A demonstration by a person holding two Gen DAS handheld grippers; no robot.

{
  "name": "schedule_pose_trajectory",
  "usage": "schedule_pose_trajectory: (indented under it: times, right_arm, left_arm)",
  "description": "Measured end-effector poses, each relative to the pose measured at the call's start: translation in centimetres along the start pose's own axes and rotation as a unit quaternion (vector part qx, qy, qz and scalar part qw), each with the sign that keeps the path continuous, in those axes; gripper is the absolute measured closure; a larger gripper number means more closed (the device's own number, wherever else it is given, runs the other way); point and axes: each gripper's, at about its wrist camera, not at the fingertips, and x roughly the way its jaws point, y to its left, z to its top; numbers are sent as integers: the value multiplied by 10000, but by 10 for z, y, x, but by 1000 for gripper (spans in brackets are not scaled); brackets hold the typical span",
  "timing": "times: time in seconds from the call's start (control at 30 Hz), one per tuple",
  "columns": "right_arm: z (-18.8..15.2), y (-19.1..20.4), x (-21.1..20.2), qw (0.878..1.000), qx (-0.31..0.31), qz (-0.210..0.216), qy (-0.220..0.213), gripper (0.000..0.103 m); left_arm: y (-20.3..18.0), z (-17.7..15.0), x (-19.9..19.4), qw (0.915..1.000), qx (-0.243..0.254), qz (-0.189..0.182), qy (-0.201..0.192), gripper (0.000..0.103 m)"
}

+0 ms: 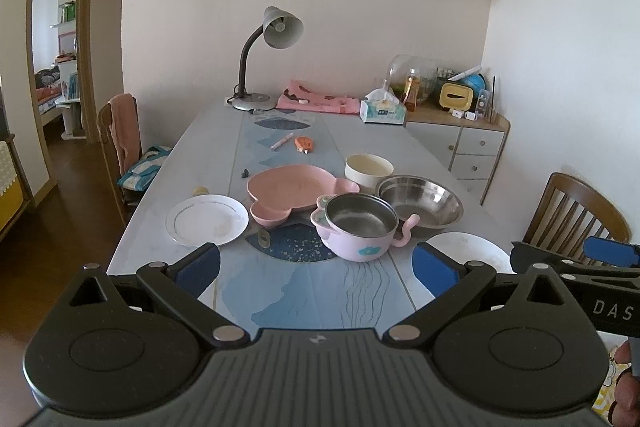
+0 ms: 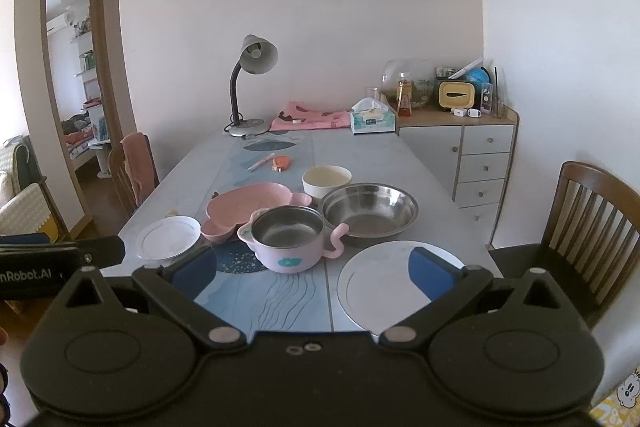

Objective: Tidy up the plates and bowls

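Stainless steel, first item: I logged a wide steel bowl point(image 2: 370, 213) on the grey table point(image 2: 400, 163), right of centre, with a cream bowl point(image 2: 326, 180) just behind it. Touching its near-left rim sat a pink handled bowl point(image 2: 294, 241) with a steel liner. Behind that lay a pink sectioned plate point(image 2: 248, 207), shaped like an animal's head. To the left, apart from the rest, I noted a small white plate point(image 2: 168, 237); at the near right edge, a large white plate point(image 2: 394, 285).

My left gripper point(image 1: 316, 267) hovered above the near table edge, fingers spread wide, nothing between them; the pink handled bowl sat ahead of the gap. My right gripper point(image 2: 312, 273) was likewise held apart and empty, its right pad point(image 2: 430, 277) showing over the large white plate, whether touching I could not tell.

Far end, entered as seen: a desk lamp point(image 2: 248, 83), a folded pink cloth point(image 2: 310, 121), a tissue box point(image 2: 372, 121). A wooden chair point(image 2: 592, 223) stood at the right.
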Motion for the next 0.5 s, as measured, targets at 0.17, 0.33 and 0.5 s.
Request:
schedule_pose_trajectory:
  times: [0.17, 0.33, 0.5]
  right_arm:
    - [-1, 0, 0, 10000, -1, 5, -23, 0]
    - [2, 0, 2, 10000, -3, 14, -48, 0]
    - [3, 3, 6, 10000, -38, 52, -10, 0]
  left_arm:
    - [-1, 1, 0, 10000, 52, -5, -84, 0]
    - [0, 2, 1, 9999, 58, 30, -115, 0]
    - [1, 2, 5, 10000, 54, 21, -32, 0]
